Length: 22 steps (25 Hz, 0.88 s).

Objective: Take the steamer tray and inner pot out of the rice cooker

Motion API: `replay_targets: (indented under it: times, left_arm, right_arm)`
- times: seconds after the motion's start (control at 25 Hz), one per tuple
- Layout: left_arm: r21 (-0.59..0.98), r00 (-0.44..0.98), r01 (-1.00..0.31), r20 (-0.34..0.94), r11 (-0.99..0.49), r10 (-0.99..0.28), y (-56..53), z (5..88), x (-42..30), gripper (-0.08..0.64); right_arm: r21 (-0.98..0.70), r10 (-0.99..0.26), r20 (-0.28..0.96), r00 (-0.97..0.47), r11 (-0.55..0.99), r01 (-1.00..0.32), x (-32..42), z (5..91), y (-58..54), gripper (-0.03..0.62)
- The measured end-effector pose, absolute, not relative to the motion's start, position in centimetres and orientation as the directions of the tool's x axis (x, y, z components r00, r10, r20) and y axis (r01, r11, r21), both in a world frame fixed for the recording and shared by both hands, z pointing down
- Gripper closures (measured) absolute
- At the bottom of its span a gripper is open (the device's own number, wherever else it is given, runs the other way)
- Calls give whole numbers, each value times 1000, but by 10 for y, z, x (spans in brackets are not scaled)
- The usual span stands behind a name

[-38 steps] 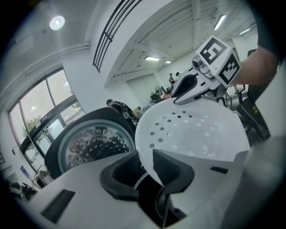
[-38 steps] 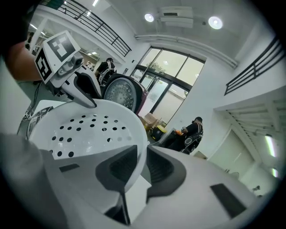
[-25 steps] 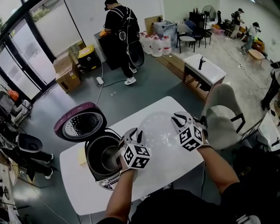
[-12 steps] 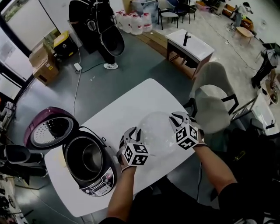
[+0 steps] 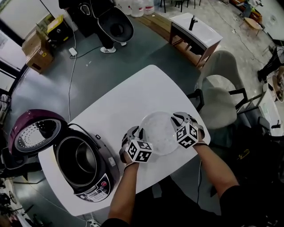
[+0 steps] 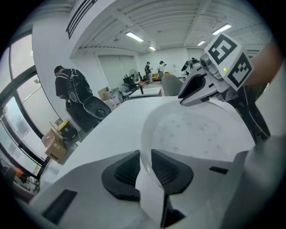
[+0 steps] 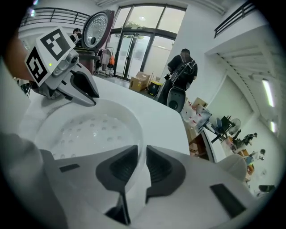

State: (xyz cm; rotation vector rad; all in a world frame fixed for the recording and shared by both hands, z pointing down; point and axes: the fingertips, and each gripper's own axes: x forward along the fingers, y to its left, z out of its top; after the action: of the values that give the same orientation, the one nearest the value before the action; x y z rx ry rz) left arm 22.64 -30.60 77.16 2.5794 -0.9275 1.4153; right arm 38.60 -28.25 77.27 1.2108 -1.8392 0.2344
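The clear plastic steamer tray (image 5: pixel 159 132) is low over the white table (image 5: pixel 115 106), right of the rice cooker; whether it touches the top I cannot tell. My left gripper (image 5: pixel 132 140) is shut on its left rim (image 6: pixel 144 147) and my right gripper (image 5: pixel 181 123) is shut on its right rim (image 7: pixel 141 143). Each gripper view shows the other gripper across the perforated tray (image 7: pixel 89 129). The rice cooker (image 5: pixel 84 166) stands at the table's left with its purple lid (image 5: pixel 31 131) open. The dark inner pot (image 5: pixel 77 158) is still inside it.
A grey chair (image 5: pixel 219 104) stands right of the table. A person (image 5: pixel 95 13) with a black round object stands beyond the table. Cardboard boxes (image 5: pixel 37 48) sit far left, and a small white-topped desk (image 5: pixel 195 29) is at the back.
Both grippers have carried the steamer tray down and to the right, from above the cooker's edge to low over the table. The head view has shifted, so the cooker appears further left.
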Motion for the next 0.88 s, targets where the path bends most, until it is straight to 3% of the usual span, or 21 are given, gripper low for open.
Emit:
replay_targets:
  times: [0.12, 0.2, 0.36, 0.64, 0.88]
  left_arm:
    - [-224, 395, -540, 784, -811, -479, -306, 776, 227, 479]
    - [-218, 405, -554, 773, -804, -488, -308, 770, 228, 427]
    - [-218, 441, -606, 708, -765, -551, -314, 722, 230, 380]
    - [-198, 523, -713, 490, -673, -698, -324, 574, 202, 368]
    - [-209, 478, -799, 346, -563, -807, -314, 479, 131, 357]
  right_arm:
    - [275, -624, 769, -138, 518, -810, 386, 782, -280, 524]
    - [267, -630, 762, -149, 515, -814, 387, 777, -280, 442]
    - [286, -691, 704, -165, 487, -825, 386, 730, -286, 431]
    - [345, -828, 500, -255, 460, -818, 333, 597, -299, 415]
    - [330, -868, 306, -391, 482, -812, 248, 496, -304, 409]
